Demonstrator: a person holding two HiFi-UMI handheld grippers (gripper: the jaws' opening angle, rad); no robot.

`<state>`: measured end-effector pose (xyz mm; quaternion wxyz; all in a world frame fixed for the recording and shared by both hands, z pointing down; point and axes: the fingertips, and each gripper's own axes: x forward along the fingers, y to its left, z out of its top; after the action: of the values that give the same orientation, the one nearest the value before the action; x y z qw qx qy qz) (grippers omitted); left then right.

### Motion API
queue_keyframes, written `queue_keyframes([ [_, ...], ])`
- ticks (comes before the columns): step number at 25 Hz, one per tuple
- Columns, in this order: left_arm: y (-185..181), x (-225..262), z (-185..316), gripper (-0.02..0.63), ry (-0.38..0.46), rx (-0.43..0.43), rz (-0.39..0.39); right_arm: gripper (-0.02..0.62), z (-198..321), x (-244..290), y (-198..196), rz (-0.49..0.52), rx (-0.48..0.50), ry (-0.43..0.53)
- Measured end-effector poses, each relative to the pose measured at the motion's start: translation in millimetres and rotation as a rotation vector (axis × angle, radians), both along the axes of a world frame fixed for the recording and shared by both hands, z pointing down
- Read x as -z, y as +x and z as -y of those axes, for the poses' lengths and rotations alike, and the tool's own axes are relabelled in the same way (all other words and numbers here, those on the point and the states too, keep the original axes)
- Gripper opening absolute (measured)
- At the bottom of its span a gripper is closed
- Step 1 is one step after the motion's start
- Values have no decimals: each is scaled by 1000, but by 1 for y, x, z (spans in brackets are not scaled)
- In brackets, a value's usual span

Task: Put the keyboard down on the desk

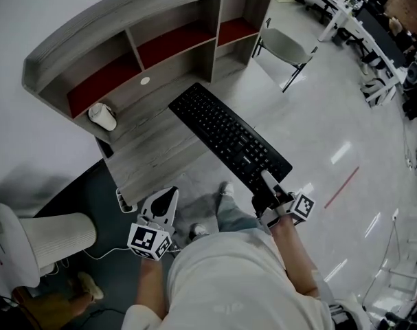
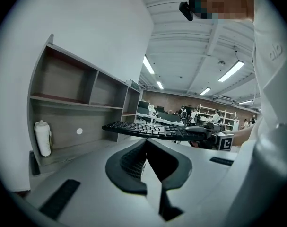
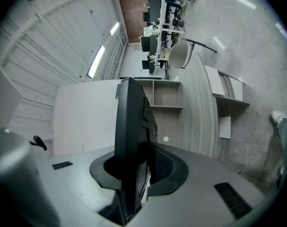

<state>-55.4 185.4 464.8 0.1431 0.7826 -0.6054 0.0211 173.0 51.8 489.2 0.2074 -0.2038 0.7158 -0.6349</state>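
A black keyboard point(image 1: 227, 133) hangs level in the air above the right front part of the grey wooden desk point(image 1: 150, 153), its near end reaching past the desk's edge. My right gripper point(image 1: 266, 183) is shut on that near end. In the right gripper view the keyboard point(image 3: 131, 136) stands edge-on between the jaws of my right gripper point(image 3: 138, 174). My left gripper point(image 1: 168, 196) is held low by the desk's front edge. Its jaws meet at the tips with nothing between them. From the left gripper point(image 2: 145, 143) the keyboard point(image 2: 150, 128) shows above the desktop, with the right gripper point(image 2: 207, 135) at its far end.
The desk carries a hutch point(image 1: 136, 43) of open shelves with red backs. A white roll point(image 1: 103, 116) stands at the desk's back left. A grey chair point(image 1: 285, 48) stands to the right of the desk, a white chair point(image 1: 36, 243) at the near left. A power strip point(image 1: 124, 201) lies on the floor.
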Motion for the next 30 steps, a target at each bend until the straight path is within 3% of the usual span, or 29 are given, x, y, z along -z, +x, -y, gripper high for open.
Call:
queue_keyframes([
  [5, 10, 15, -4, 17, -12, 39, -1, 103, 1, 2, 2, -15, 47, -15],
  [18, 22, 20, 92, 17, -53, 162, -20, 103, 98, -24, -7, -51, 167, -55],
  [24, 24, 17, 116, 17, -83, 156, -9, 103, 119, -46, -15, -62, 176, -88],
  [30, 0, 14, 131, 17, -98, 119, -12, 103, 122, -69, -25, -97, 124, -130],
])
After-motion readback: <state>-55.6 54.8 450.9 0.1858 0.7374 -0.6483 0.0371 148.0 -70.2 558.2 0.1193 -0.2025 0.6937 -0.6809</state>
